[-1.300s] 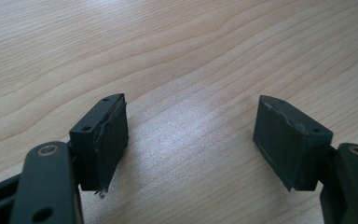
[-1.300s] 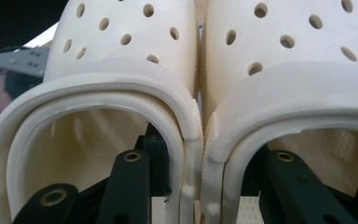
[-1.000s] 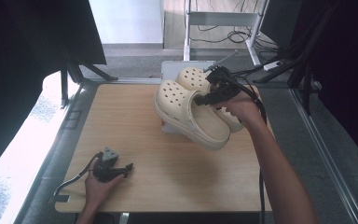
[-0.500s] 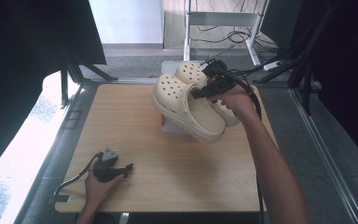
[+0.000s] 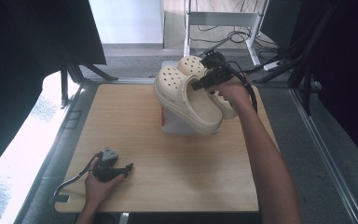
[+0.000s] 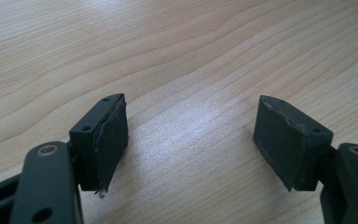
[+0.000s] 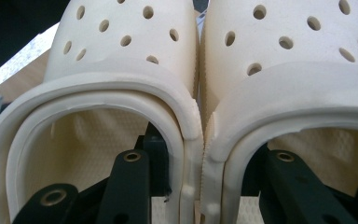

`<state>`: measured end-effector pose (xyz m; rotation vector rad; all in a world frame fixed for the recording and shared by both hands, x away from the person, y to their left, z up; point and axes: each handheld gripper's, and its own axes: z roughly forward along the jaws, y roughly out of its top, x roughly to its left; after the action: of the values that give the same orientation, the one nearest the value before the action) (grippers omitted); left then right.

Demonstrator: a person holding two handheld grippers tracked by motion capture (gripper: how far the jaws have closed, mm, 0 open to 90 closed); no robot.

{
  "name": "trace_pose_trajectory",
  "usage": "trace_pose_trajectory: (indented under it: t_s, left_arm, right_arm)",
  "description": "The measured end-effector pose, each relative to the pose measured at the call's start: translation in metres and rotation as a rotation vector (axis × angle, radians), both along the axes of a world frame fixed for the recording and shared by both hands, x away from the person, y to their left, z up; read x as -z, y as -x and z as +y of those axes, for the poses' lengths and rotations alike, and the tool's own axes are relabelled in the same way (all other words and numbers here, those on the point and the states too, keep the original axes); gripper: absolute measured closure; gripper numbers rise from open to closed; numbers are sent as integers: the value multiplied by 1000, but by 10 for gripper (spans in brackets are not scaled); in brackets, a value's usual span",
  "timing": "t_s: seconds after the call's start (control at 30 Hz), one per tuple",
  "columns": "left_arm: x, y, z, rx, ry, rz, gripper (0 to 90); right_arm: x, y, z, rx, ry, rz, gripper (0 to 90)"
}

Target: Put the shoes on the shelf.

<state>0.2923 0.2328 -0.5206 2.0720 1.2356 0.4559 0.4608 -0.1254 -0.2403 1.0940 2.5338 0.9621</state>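
Right gripper [image 5: 200, 85] holding cream clogs [image 5: 186, 95] above white box [image 5: 177, 125], left gripper [image 5: 126, 167] on table [image 5: 177, 177]

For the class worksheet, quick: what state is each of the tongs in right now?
Left tongs: open, holding nothing, low over the table.
Right tongs: shut on the pair of clogs, pinching their inner walls together.

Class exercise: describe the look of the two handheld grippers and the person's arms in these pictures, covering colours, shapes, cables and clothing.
Both grippers are black. The left gripper carries a grey three-cornered plate and trails a dark cable; its flat rectangular pads look worn at the edges, on perforated link arms with brass-coloured rivets. The right gripper trails black cables. Both forearms are bare, with no sleeves in view.
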Motion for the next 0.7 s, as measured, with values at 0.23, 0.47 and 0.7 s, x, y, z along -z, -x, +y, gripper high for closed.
trace_pose_trajectory:
  t_s: [0.23, 0.47, 0.7]
  left_arm:
    - [0, 0, 1, 1, 3, -1, 265]
    - [0, 0, 1, 2, 6, 4, 265]
    - [0, 0, 0, -3, 7, 0, 265]
  right_arm:
    - [2, -17, 3, 50, 7, 5, 655]
    - [2, -32, 9, 74, 5, 8, 654]
    - [1, -49, 18, 144, -10, 5, 654]
